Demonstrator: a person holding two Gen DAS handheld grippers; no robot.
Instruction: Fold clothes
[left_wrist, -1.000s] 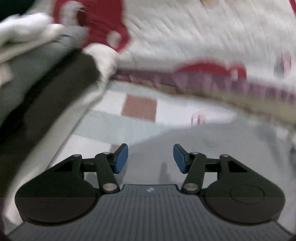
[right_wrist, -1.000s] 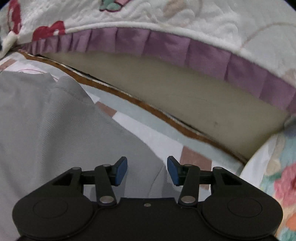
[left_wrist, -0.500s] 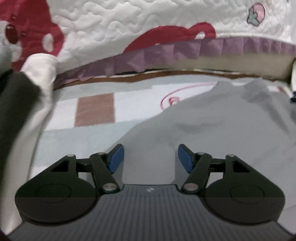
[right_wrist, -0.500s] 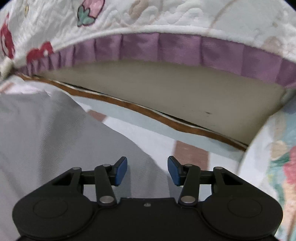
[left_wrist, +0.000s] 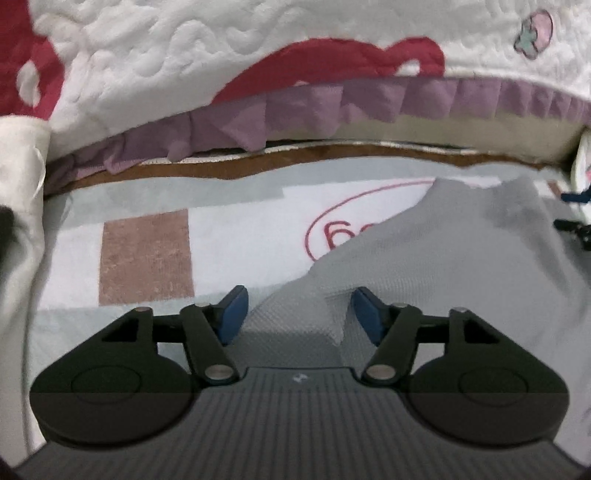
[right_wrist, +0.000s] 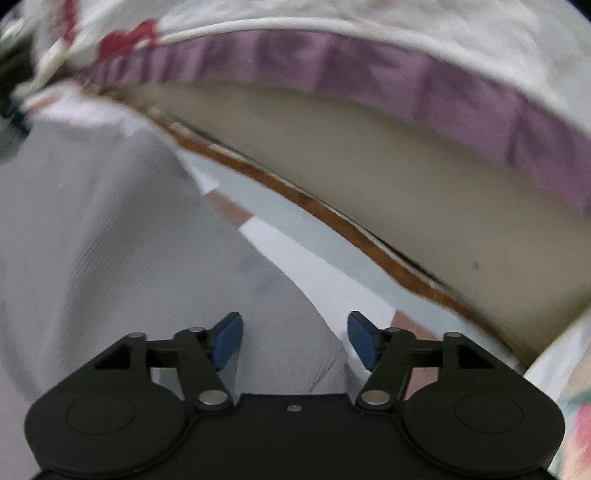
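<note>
The grey garment (left_wrist: 461, 266) lies flat on the patterned mat (left_wrist: 229, 229) below the quilt (left_wrist: 258, 55): soft, light, floppy, I judge. My left fingers (left_wrist: 297, 314) and right fingers (right_wrist: 293, 341) are opening, straddling its near corners, unclamped.

A white quilt (left_wrist: 229, 48) with red patches and purple frill (left_wrist: 369, 99) overhangs a pale patchwork mat (left_wrist: 147, 254).
</note>
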